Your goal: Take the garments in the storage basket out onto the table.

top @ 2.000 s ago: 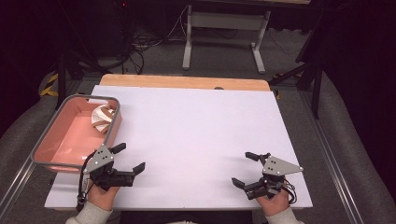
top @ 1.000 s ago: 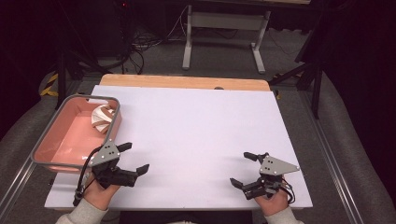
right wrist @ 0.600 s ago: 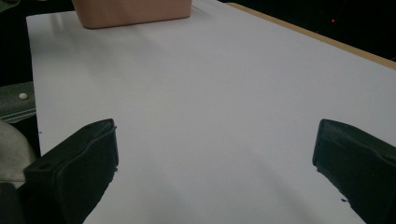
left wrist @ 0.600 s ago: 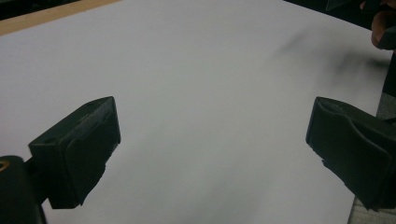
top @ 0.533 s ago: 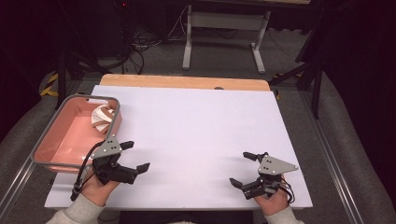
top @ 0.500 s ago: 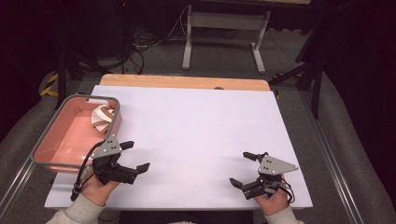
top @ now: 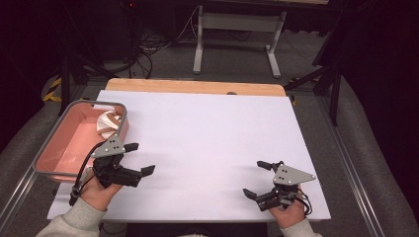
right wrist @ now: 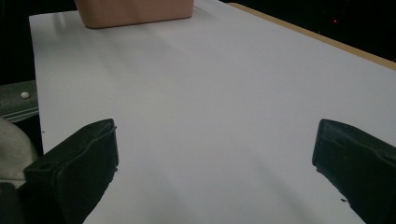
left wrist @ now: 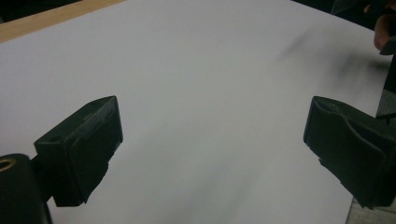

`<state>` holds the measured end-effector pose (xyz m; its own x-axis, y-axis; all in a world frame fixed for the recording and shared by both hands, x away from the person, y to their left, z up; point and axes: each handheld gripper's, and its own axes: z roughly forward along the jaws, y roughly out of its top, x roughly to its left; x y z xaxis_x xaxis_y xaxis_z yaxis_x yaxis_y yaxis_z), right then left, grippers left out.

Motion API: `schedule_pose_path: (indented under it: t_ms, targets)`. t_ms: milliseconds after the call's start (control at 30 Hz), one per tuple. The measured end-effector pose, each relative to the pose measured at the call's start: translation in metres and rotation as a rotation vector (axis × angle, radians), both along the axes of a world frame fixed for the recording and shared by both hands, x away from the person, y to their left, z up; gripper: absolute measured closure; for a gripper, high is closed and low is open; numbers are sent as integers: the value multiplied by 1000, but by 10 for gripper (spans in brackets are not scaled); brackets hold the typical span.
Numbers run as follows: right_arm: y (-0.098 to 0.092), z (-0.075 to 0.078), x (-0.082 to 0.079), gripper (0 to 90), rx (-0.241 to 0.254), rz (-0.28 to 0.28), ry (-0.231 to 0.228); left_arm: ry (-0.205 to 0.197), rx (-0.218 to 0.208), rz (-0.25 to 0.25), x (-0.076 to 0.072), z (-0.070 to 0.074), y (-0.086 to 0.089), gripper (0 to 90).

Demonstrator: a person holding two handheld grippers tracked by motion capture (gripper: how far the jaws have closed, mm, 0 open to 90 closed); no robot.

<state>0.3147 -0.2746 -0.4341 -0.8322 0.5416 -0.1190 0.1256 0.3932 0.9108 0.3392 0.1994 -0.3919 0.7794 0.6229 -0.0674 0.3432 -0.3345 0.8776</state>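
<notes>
The high view shows a white table top (top: pixel 207 143) with a pink tub (top: pixel 64 148) at its left side. The tub has a grey rim. Inside it, at the far end, lies a folded thing with white and brown stripes (top: pixel 107 124); I cannot tell what it is. The left gripper (top: pixel 139 159) is held just beside the tub, near its right wall, above the table. Its two black jaws are spread apart, and nothing is between them. They have just been closing a tiny bit, but there is a wide gap between them. The right gripper (top: pixel 255 178) is far off, near the front right corner of the table. Its jaws are spread wide too, and they hold nothing. In the left gripper view, that gripper (left wrist: pixel 212 140) looks across bare white table, and a bit of the other hand shows in the top right corner. In the right gripper view, that gripper (right wrist: pixel 215 158) points over the table toward the pink tub (right wrist: pixel 135 11), which sits well away at the far edge.
</notes>
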Motion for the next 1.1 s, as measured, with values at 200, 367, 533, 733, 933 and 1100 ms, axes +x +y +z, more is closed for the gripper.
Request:
schedule_pose_path:
  t_ms: [200,367,533,733,933,1100]
  targets:
    - [1,-1,1,9,-6,2,3,0,30,13,7,9,5,50]
    - [0,0,1,9,-3,1,4,9,43,21,13,14,11,50]
    - [1,-1,1,9,-6,0,5,7,56,26,18,20,17,50]
    - [1,-1,1,9,-6,-1,8,20,72,31,23,23,22,50]
    - [1,-1,2,9,-7,2,13,13,82,14,29,28,29,48]
    - [1,-1,2,9,-6,6,12,43,71,-6,33,30,33,46]
